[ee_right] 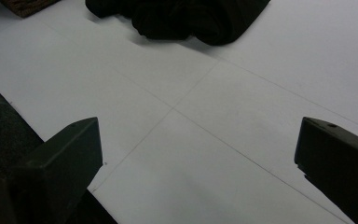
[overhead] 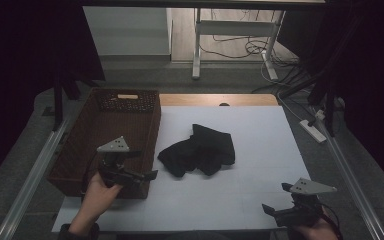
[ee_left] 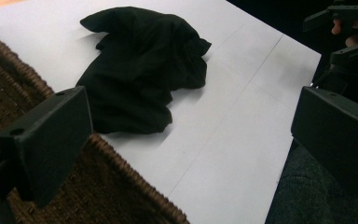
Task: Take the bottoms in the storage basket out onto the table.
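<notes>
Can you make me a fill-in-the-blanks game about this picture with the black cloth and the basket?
1. The crumpled cloth on the white table is coloured ____.
2. The brown wicker basket stands to the ____ of the cloth in the high view.
3. The jaws of the left gripper and the right gripper are both ____.

Missing words: black; left; open

The cloth (overhead: 198, 150) looked soft, matt black and creased. The basket (overhead: 80, 150) was rough brown wicker. The table (overhead: 260, 165) had a smooth, matt white top. Both grippers' jaws looked matt black plastic.
</notes>
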### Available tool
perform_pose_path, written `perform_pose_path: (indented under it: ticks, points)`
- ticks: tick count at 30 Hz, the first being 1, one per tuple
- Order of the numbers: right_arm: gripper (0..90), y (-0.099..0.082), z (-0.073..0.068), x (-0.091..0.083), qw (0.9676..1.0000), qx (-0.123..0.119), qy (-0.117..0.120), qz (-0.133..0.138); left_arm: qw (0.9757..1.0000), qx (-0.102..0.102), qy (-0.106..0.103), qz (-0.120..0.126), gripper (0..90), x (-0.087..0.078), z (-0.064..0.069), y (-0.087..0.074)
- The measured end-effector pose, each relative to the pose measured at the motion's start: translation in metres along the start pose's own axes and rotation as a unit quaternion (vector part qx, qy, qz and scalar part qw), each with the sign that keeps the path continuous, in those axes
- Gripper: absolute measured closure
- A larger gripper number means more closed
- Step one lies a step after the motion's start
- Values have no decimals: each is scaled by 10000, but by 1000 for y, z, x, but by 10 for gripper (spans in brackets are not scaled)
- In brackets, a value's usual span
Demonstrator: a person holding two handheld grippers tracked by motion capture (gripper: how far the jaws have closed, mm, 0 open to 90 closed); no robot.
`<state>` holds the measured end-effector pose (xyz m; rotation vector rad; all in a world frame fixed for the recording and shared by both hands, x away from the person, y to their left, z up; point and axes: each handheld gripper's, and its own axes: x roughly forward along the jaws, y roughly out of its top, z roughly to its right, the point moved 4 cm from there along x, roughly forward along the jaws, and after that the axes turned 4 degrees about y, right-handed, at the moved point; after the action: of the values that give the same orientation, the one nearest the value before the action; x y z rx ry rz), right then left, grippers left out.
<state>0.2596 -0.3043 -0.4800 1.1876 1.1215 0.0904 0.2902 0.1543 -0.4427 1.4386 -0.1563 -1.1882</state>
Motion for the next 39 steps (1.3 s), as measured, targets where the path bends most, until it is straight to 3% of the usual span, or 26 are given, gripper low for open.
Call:
perform_pose_path:
  ticks: [18, 39]
  points:
    - [11, 0, 0, 0, 10000, 11, -1, -13, 9998, -162, 122, 75, 0, -15, 0, -20]
    - [11, 0, 0, 1, 10000, 10, 0, -30, 9985, -311, 430, 90, 0, -37, 1, -45]
